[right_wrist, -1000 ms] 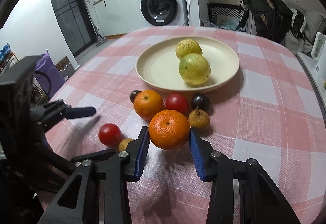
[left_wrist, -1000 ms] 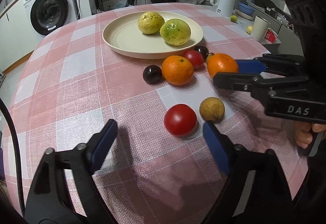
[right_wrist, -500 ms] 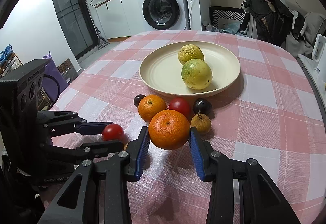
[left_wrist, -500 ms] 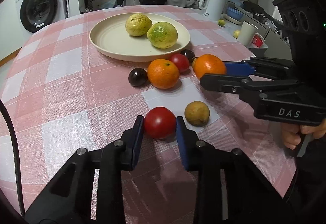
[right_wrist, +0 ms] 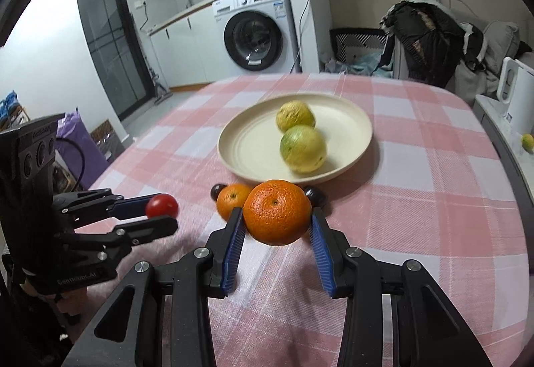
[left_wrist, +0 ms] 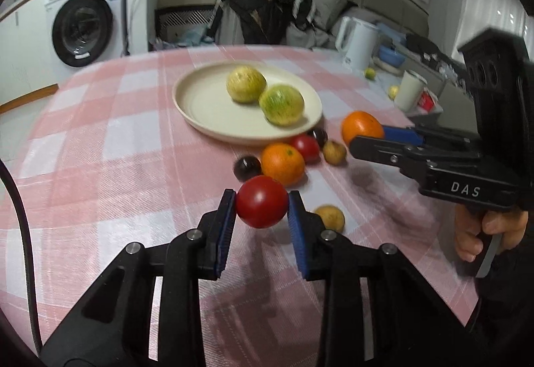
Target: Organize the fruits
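A red tomato (left_wrist: pixel 262 201) sits clamped between the blue pads of the left gripper (left_wrist: pixel 262 210), held clear of the pink-and-white checked tablecloth (left_wrist: pixel 116 150), while to its right the right gripper (right_wrist: pixel 276 220) grips a large orange (right_wrist: pixel 277 212) in the same fashion, also raised above the cloth. From the left wrist view the orange (left_wrist: pixel 362 130) shows at the tip of the right gripper's black fingers, whose body is marked "DAS," with a person's hand (left_wrist: pixel 480 233) wrapped around the handle below it. On the table beneath and between the two tools, the loose fruit lies in a cluster just in front of a cream plate (left_wrist: pixel 200 100): a second orange (left_wrist: pixel 283 163), a dark plum (left_wrist: pixel 247 166) touching its left side, another red tomato (left_wrist: pixel 306 148) behind it, a second dark plum (left_wrist: pixel 318 135) near the plate's rim, and a small brownish-yellow fruit (left_wrist: pixel 334 151) beside them. Another small yellowish fruit (left_wrist: pixel 329 218) rests alone on the cloth just right of the left gripper's fingers. The plate holds two yellow-green round fruits (left_wrist: pixel 263 96), touching each other toward its right half. Beyond the table, a white washing machine (right_wrist: pixel 257 30) stands against the wall, dark clothing (left_wrist: pixel 260 13) is heaped over a chair, and a white kettle (left_wrist: pixel 355 41) sits on a side surface next to a white cup (left_wrist: pixel 409 90).
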The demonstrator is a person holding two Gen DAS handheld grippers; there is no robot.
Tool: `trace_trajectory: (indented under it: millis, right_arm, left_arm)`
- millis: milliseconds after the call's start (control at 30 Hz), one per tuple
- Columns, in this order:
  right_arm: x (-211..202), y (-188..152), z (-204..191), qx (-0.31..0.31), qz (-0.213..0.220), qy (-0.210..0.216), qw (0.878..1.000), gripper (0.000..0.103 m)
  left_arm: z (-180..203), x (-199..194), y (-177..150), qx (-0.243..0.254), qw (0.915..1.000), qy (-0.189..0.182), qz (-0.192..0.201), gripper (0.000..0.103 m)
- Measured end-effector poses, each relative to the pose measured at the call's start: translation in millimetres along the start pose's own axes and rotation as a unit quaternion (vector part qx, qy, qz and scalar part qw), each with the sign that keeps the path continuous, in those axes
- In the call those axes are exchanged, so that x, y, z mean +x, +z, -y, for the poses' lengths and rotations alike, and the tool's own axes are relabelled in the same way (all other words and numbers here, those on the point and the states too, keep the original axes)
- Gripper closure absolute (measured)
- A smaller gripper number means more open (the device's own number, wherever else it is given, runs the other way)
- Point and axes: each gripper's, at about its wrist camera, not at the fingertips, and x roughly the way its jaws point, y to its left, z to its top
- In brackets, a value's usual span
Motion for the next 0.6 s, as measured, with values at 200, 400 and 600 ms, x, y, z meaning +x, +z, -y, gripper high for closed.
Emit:
trace_trajectory:
  millis: [200, 400, 600]
  right_arm:
    - [-8.9, 7.5, 4.1, 0.004, 0.018, -0.008, 1.000, 0.063]
    - [-15.1, 17.2, 11.4, 0.006, 0.036, -0.017, 0.999, 0.063]
    - [-12.8, 30.5, 18.2, -0.001, 0.041, -0.029, 0.999, 0.063]
  left_arm:
    - [-2.9, -9.7, 10.6, 0.002, 0.9994, 0.022, 0.028, 0.075]
    - [0.3, -7.2, 23.8, 0.011, 0.9985, 0.030, 0.044, 0.075]
    - [0.8, -5.2, 41.4, 0.010, 0.9973, 0.033, 0.065, 0.075]
